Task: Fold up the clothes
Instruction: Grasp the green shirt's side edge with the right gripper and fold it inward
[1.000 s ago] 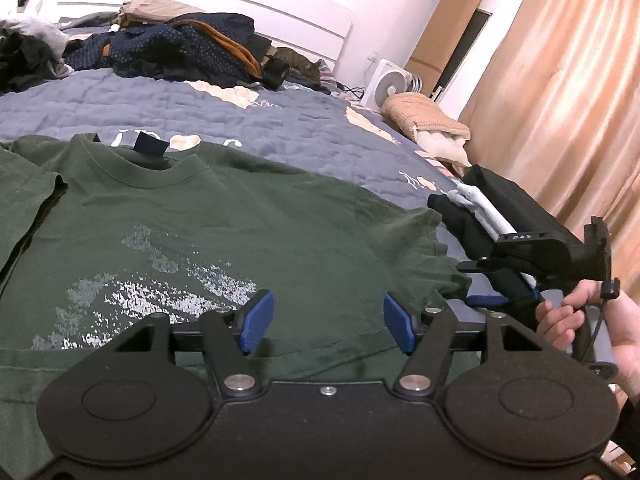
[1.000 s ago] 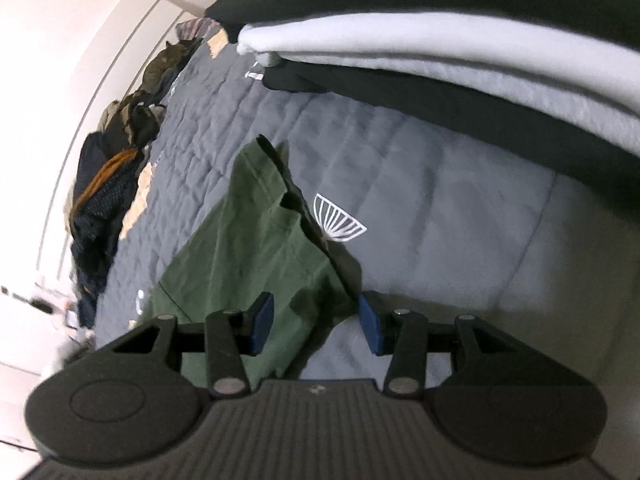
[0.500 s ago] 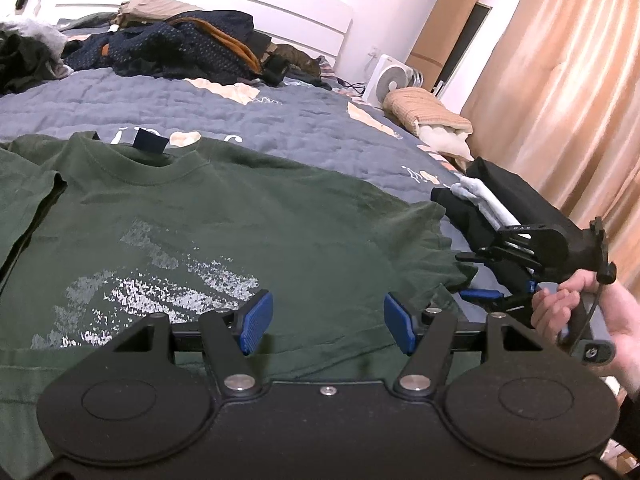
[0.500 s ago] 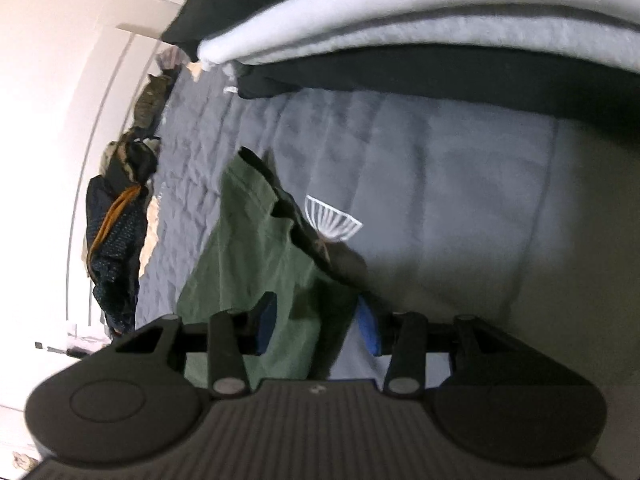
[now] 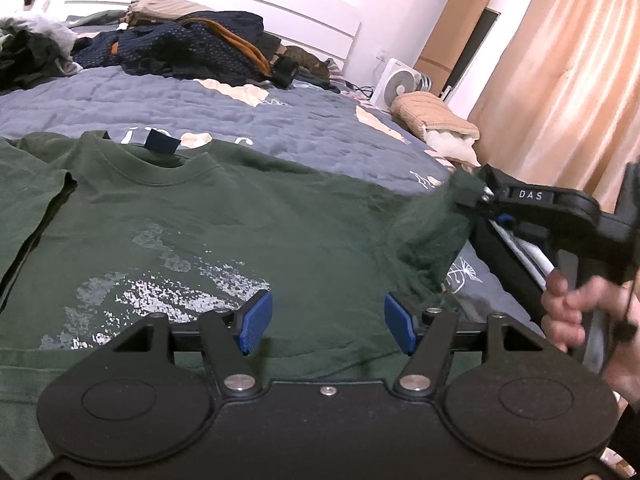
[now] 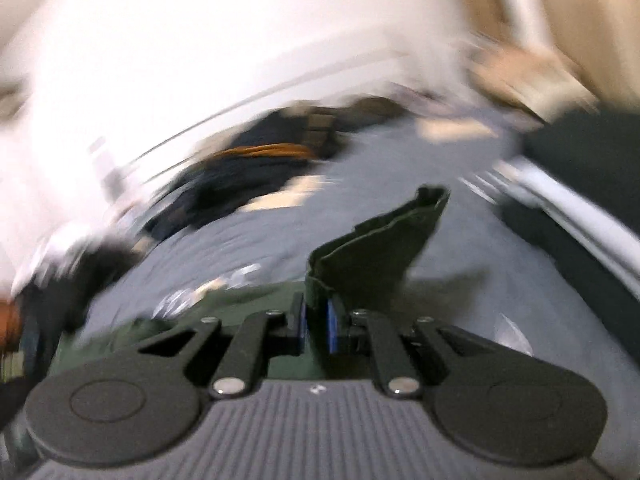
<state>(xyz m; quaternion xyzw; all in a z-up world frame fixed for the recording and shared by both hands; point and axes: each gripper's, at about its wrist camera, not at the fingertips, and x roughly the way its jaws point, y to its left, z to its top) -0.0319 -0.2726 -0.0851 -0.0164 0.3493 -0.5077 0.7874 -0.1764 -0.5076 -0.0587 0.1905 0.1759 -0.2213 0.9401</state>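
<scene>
Clamping a fold of matte green knit between its blue ribbed pads, the right gripper (image 6: pixel 316 322) has its jaws nearly closed on the sleeve (image 6: pixel 384 256) of the dark green T-shirt (image 5: pixel 224 216). The pinched sleeve stands up from the jaws as a creased wedge with a stitched hem at its tip; the rest of this view is blurred. In the left wrist view the sleeve is raised off the bed beside a hand (image 5: pixel 580 316) on the gripper's handle.

The left gripper (image 5: pixel 328 322) has its jaws spread wide and empty, its blue pads poised above the shirt's lower front. The shirt lies flat, face up, on a grey quilted bedspread (image 5: pixel 280 128), with a ribbed crew collar and a cracked white chest print (image 5: pixel 168 284). A stack of folded black and white garments (image 5: pixel 516 248) sits just right of the shirt.
</scene>
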